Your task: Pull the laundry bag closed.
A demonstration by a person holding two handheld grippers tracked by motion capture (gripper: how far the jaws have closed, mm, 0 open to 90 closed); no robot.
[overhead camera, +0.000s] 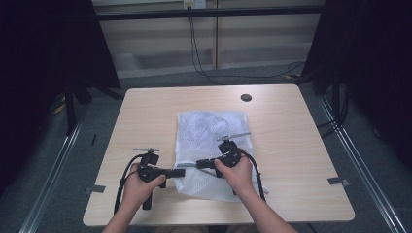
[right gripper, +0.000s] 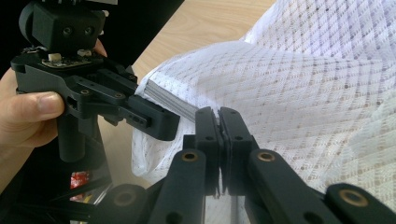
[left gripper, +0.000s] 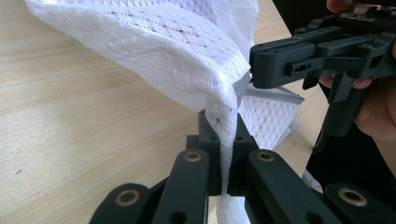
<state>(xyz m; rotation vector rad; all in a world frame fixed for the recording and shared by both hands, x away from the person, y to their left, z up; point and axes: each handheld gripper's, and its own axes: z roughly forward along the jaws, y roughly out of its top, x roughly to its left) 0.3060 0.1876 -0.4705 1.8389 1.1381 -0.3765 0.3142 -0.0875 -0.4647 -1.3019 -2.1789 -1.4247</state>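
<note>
A white mesh bag [overhead camera: 210, 132] lies flat in the middle of the wooden table [overhead camera: 145, 116]. Its near left corner is lifted between the two grippers. My left gripper [overhead camera: 180, 172] points right and is shut on a fold of the white mesh [left gripper: 224, 122]. My right gripper [overhead camera: 199, 164] points left toward it and is shut on the bag's edge by the grey zipper band [right gripper: 173, 105]. In the left gripper view the right gripper [left gripper: 254, 70] sits just above the grey band [left gripper: 271, 94]. In the right gripper view the left gripper [right gripper: 161, 122] touches the bag's corner.
A dark round grommet [overhead camera: 246, 97] sits near the table's far edge. Cables [overhead camera: 204, 73] run across the floor behind the table. Black curtains and stand legs [overhead camera: 73, 102] flank both sides. Bare wood lies left and right of the bag.
</note>
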